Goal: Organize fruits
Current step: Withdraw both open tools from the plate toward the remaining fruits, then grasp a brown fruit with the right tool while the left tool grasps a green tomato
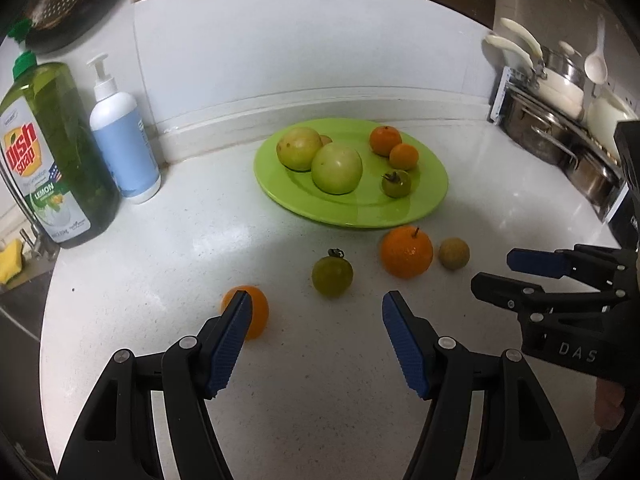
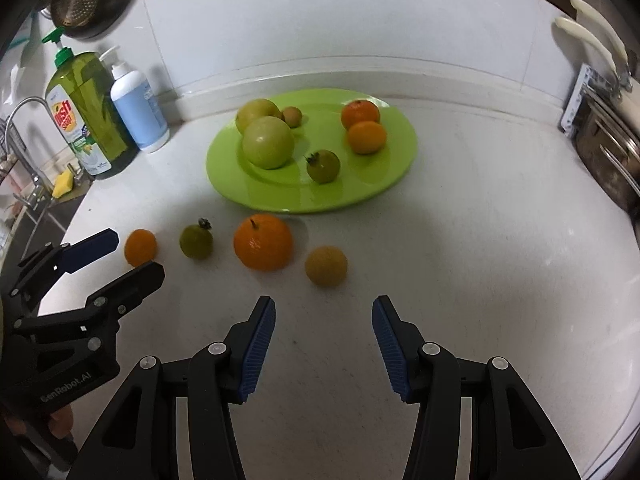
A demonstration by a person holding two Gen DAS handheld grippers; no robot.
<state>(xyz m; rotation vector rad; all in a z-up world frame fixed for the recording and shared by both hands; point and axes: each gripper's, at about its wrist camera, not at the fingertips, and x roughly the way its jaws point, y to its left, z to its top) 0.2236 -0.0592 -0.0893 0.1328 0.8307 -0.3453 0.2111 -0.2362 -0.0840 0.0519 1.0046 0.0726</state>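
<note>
A lime-green plate [image 1: 360, 210] [image 2: 280, 194] near the back wall holds two large pale green fruits, a small brown one, two oranges and a green tomato. In front of it, on the white counter, lie a small orange [image 1: 258, 312] [image 2: 140, 245], a green tomato [image 1: 332, 276] [image 2: 196, 242], a large stemmed orange [image 1: 406, 252] [image 2: 263, 244] and a tan round fruit [image 1: 453, 254] [image 2: 326, 266]. My left gripper [image 1: 315, 297] [image 2: 139, 254] is open, with its left finger partly covering the small orange. My right gripper [image 2: 323, 302] [image 1: 492, 270] is open and empty, just short of the tan fruit.
A green dish soap bottle [image 1: 52, 152] and a white-blue pump bottle [image 1: 122, 144] stand at the back left. A faucet [image 2: 20, 120] and a sink with a yellow sponge [image 2: 63, 184] lie beyond them. Steel pots on a rack [image 1: 560, 132] crowd the right edge.
</note>
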